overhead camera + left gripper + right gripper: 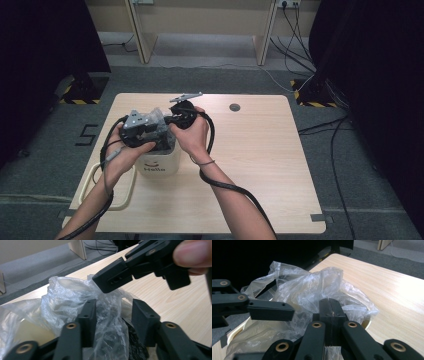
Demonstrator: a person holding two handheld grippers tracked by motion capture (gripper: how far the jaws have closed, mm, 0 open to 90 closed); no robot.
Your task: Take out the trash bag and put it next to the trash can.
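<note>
A white bin (160, 162) marked "Hello" stands left of centre on the table, with a clear plastic bag (159, 120) bunched at its mouth. My left gripper (156, 134) reaches over the bin from the left. In the left gripper view, the left gripper (113, 312) has its jaws apart, with loose film of the bag (65, 292) between them but not pressed. My right gripper (172, 124) comes in from the right. In the right gripper view, the right gripper (331, 307) has its jaws tight together, pinching the bag (307, 287). Its tip (112, 277) hovers just above my left jaws.
A cream loop-shaped frame (107, 192) lies on the table (260, 150) left of the bin, near the front edge. A small dark round cap (234, 107) sits at the back. Black curtains, cables and stand feet surround the table.
</note>
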